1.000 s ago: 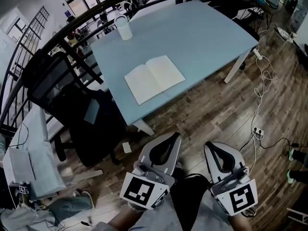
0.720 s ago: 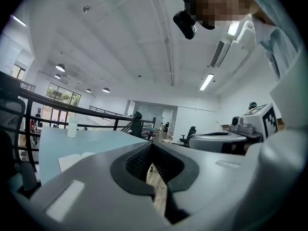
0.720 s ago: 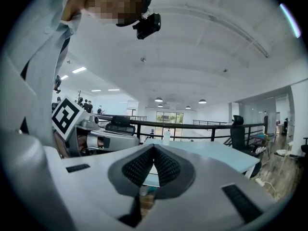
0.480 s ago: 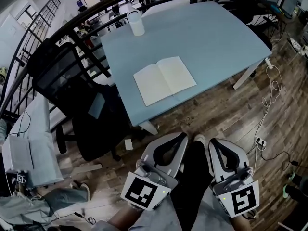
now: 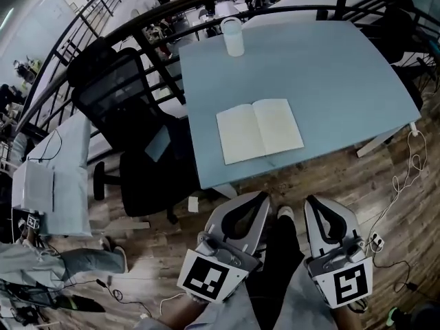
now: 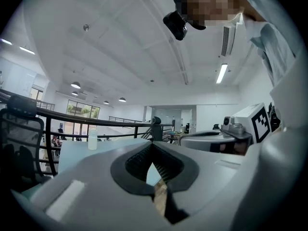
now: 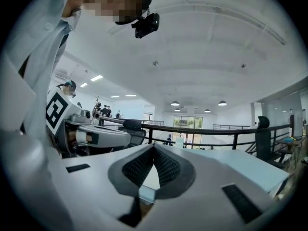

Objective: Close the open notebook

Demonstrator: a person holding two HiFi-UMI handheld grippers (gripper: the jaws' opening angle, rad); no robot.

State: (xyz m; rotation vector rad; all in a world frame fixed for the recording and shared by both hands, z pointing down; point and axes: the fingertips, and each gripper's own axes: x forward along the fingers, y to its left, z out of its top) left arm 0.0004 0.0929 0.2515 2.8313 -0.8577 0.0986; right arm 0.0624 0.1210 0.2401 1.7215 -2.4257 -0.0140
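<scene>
Step in hand, as judged: approach. The open notebook [image 5: 260,129] lies flat on the surface [image 5: 330,67], at 12 o'clock from both tools; the left hand-held gripper [image 5: 263,196] and right hand-held gripper [image 5: 311,200] are fully closed and empty, well apart from it; the next move calls for reaching one page edge and folding it over the spine.

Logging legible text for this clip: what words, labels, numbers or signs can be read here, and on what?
No text can be read.
The notebook: its open pages look blank.
The white container: any label is too small to read.
The left marker cube and right marker cube: black-and-white square patterns only, no words.
</scene>
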